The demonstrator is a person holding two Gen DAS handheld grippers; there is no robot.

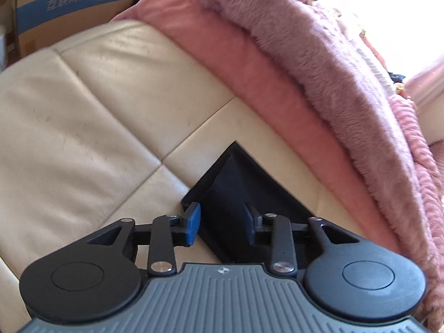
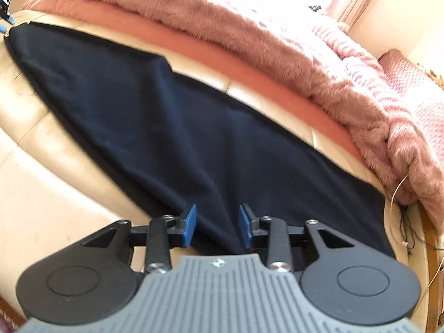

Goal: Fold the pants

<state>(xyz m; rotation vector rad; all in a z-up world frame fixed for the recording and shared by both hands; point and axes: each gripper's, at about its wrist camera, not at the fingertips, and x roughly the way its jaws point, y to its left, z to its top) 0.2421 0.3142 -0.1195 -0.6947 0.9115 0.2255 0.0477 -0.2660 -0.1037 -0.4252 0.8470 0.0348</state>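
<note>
Sofa (image 2: 41,194); pants (image 2: 166,127) between parted tools (image 2: 217,223).

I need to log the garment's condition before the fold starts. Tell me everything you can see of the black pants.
The black pants are a dark, soft, matte fabric, laid out nearly flat along the cream leather sofa, with shallow wrinkles. They taper toward the far end. A pink fluffy blanket lies beside the far edge; contact is unclear. The right tool is open with fabric between its fingers. The left tool is open over a pointed corner.
</note>
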